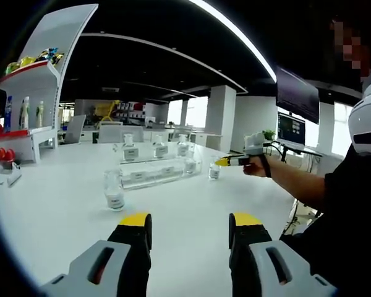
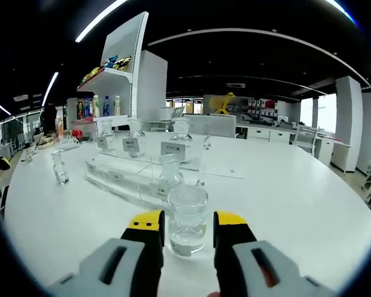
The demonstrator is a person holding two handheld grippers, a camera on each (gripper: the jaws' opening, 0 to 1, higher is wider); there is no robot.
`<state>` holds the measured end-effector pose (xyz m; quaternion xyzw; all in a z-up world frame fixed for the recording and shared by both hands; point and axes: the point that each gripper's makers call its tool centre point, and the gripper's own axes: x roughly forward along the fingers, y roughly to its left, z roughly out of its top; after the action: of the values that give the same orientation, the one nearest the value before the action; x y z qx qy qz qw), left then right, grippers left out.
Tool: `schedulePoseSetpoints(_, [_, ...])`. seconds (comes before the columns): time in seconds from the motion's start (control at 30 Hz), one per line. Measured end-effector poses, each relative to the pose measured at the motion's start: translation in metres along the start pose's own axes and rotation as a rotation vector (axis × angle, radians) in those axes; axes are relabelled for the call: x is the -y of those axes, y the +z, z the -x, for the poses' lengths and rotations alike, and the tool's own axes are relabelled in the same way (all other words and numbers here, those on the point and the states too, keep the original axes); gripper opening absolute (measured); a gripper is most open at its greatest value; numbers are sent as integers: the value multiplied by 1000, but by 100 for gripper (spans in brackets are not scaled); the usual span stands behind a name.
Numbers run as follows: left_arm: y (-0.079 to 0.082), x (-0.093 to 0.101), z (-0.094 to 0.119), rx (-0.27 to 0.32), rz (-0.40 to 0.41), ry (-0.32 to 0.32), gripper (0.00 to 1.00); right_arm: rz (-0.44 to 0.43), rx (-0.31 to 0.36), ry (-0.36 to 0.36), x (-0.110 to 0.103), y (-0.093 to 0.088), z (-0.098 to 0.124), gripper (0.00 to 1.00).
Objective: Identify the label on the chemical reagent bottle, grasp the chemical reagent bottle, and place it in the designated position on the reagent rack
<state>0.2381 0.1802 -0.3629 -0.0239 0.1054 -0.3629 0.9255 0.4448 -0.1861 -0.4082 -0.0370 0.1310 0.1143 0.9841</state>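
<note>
Yellow-tipped jaws of my left gripper are rising from the bottom of the left gripper view, standing apart with only bare white table between them. Beyond them I am seeing one lone reagent bottle standing on the table, in front of the near left end of a clear reagent rack. I am counting three labelled bottles on the rack's upper step, and another bottle at its near right end. To the right, a person's hand is holding my right gripper out just beside a small bottle near the rack's right end; I cannot tell from here whether that bottle is gripped. A white shelving unit with drinks and snacks is standing at far left, and two dark monitors are hanging at right.

Moving to the right gripper view, my right gripper is straddling the small bottle, its jaws sitting close on either side of the glass; I cannot tell whether they are touching it. Directly behind, the rack is blocking the way forward, carrying three labelled bottles on its upper step and one on the lower step. One separate bottle is standing well off to the left.
</note>
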Motion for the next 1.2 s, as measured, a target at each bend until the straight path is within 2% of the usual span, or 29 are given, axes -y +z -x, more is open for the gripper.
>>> schedulePoseSetpoints(0.53, [-2,-3,2,-1,3,11,50,4,-1,-13,-8,0,-14,29])
schedulePoseSetpoints(0.73, [-3,-4,4,-1,4,12,50,23,9,-51,-8,2,-16,27])
schedulePoseSetpoints(1.2, [-5,-6,9,-3,10,21,50,-12,21,-85,3,1,-30,23])
